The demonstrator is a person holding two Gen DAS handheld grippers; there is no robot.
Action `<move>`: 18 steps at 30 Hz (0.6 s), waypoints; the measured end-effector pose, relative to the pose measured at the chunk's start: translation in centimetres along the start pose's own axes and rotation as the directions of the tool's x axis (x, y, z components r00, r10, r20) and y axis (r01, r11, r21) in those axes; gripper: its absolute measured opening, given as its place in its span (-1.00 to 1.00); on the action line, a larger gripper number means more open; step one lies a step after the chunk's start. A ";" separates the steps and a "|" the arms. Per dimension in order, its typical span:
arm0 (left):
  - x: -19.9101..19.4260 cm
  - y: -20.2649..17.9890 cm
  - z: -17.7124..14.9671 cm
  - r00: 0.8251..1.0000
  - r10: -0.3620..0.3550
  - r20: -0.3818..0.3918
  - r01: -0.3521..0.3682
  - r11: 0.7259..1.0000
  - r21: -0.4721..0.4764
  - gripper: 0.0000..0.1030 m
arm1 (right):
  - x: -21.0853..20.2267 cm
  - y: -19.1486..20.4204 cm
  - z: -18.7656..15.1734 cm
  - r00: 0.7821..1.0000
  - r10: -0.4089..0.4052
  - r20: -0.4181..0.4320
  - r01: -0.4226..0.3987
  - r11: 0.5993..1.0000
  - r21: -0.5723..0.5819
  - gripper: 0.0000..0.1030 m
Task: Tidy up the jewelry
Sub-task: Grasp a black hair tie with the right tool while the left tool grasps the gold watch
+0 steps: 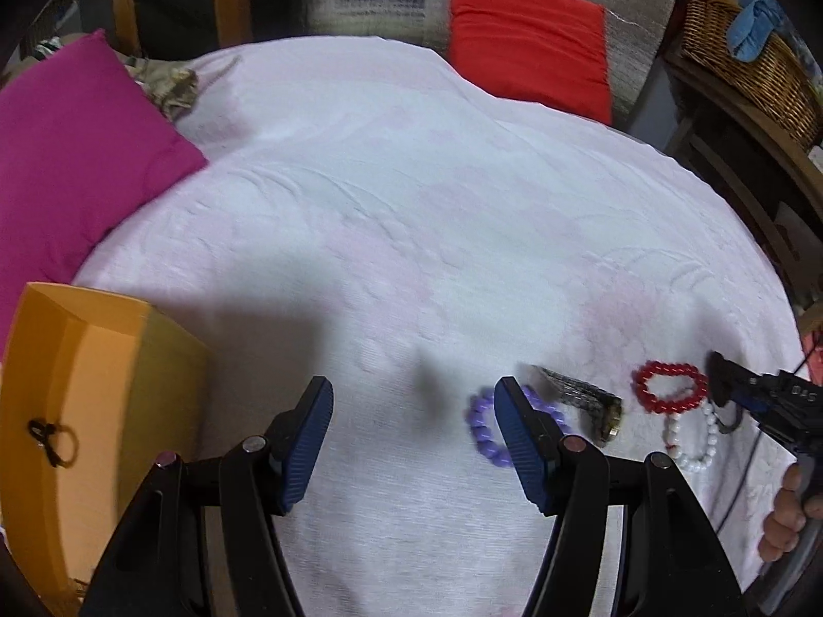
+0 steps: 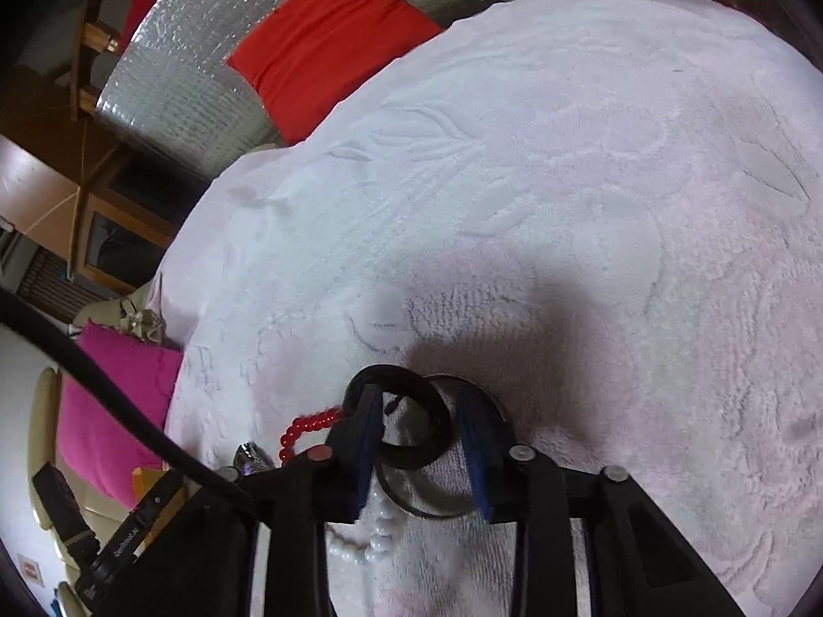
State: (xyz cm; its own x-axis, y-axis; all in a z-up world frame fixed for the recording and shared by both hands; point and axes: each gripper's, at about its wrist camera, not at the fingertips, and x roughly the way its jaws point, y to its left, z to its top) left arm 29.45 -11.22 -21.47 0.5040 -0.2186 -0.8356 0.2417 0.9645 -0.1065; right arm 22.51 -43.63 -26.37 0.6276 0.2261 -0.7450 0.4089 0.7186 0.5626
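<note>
Pale embossed bedspread [image 1: 411,236] holds most bracelets loose, orange box [image 1: 103,385] barely filled; left gripper [image 1: 411,427] spread, right gripper [image 2: 419,442] closing around black bangle [image 2: 411,421]

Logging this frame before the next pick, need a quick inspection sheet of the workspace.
Surface: pale pink textured bedspread, shadowed near the grippers.
Job's things: purple bead bracelet, red bead bracelet, white bead bracelet, dark watch, black bangle, thin metal bangle; orange box at left holds a small dark piece.
Clutter: nothing seen.
Grippers: left gripper open, nothing between its fingers; right gripper straddles the bangles, contact unclear.
Cables: black cable beside the right gripper.
Surroundings: magenta pillow, red pillow, wicker basket.
</note>
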 end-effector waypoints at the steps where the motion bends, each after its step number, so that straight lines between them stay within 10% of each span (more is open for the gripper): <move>1: 0.1 -0.3 0.0 1.000 -0.015 -0.004 0.015 1.000 0.001 0.28 | 0.1 0.3 0.0 1.000 -0.015 0.005 0.015 1.000 -0.013 -0.50; 4: 0.3 -1.6 -0.1 0.998 -0.065 -0.013 0.065 0.998 0.014 0.28 | 0.2 0.7 -0.1 1.000 -0.013 0.002 0.013 0.999 -0.040 -0.77; 18: 2.9 -8.2 -1.5 0.983 -0.158 -0.092 0.169 0.977 0.132 -0.22 | -1.4 0.0 -0.3 0.999 0.041 0.021 -0.040 0.999 -0.019 -0.79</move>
State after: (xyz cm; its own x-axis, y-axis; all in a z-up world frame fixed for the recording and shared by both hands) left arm 27.64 -19.52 -23.81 0.3809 -0.3533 -0.8545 0.4304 0.8856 -0.1743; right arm 21.44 -43.73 -25.44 0.6578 0.2411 -0.7135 0.3703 0.7214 0.5852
